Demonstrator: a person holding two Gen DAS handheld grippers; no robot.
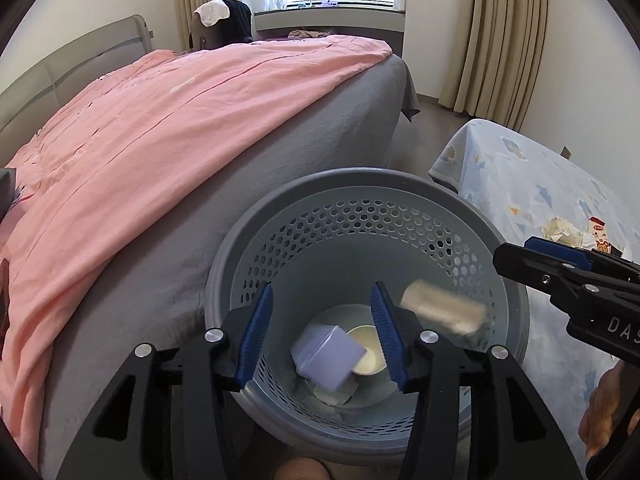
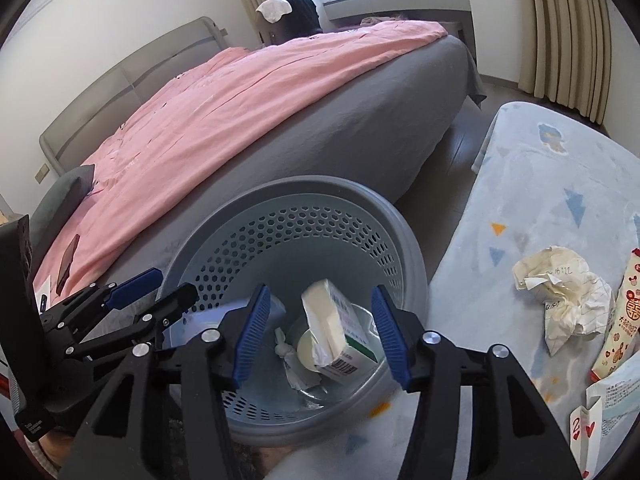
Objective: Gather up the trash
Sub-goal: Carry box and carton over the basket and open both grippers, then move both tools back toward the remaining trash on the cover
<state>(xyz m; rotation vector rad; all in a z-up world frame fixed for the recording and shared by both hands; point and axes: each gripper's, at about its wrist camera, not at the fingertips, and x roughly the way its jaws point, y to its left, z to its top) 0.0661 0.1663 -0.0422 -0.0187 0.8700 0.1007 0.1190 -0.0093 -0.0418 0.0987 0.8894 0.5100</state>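
A grey perforated bin [image 1: 360,184] stands between the bed and a blue-clothed surface; it also shows in the right wrist view [image 2: 304,196]. Both grippers hang over its mouth, open and empty: my left gripper [image 1: 322,332] and my right gripper [image 2: 320,336]. A small cream box [image 2: 332,332] is in mid-air inside the bin, blurred in the left wrist view [image 1: 444,312]. A lilac box [image 1: 328,360] and a cream cup [image 1: 370,350] lie at the bottom. Crumpled paper [image 2: 560,300] and a snack wrapper [image 2: 622,320] lie on the blue cloth.
A bed with a pink cover [image 1: 168,128] and grey sheet fills the left. The blue patterned cloth [image 2: 532,208] is on the right. A phone [image 2: 67,264] lies on the bed. Curtains and a window are at the back.
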